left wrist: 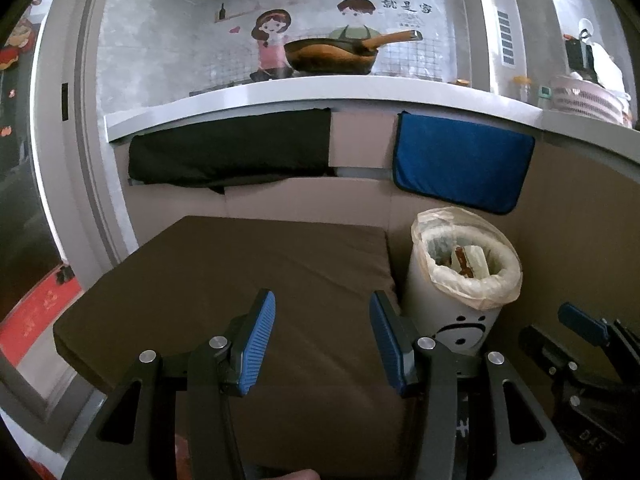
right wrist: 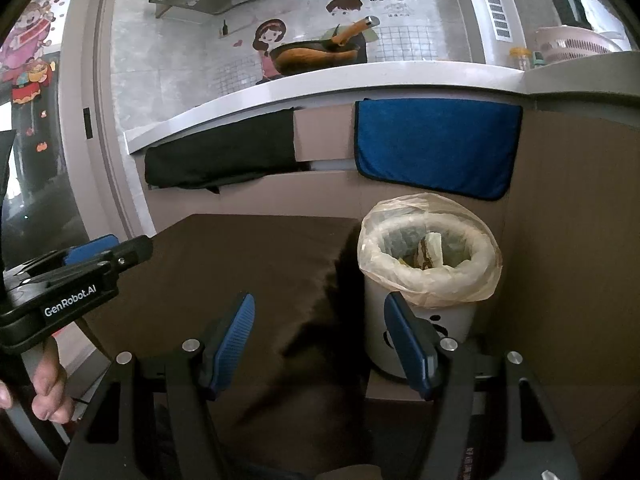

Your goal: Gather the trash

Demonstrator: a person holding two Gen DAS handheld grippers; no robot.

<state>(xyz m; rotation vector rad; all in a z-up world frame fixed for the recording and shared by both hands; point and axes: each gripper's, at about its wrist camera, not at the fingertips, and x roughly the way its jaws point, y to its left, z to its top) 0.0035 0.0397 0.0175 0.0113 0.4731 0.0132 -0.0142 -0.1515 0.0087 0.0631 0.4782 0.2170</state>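
Note:
A small white trash bin [left wrist: 460,304] with a clear bag liner stands to the right of a brown mat [left wrist: 240,280]; it also shows in the right wrist view [right wrist: 420,320]. Wrappers and scraps of trash [left wrist: 466,262] lie inside the bin, and they show in the right wrist view too [right wrist: 430,254]. My left gripper [left wrist: 322,340] is open and empty above the mat, left of the bin. My right gripper [right wrist: 320,340] is open and empty, its right finger just in front of the bin. No loose trash shows on the mat.
Cardboard walls [right wrist: 560,240] enclose the mat and bin. A black cloth [left wrist: 232,148] and a blue cloth [left wrist: 460,160] hang from the white counter edge [left wrist: 320,96]. A wok [left wrist: 332,54] sits on the counter. The left gripper [right wrist: 80,276] shows at the right view's left.

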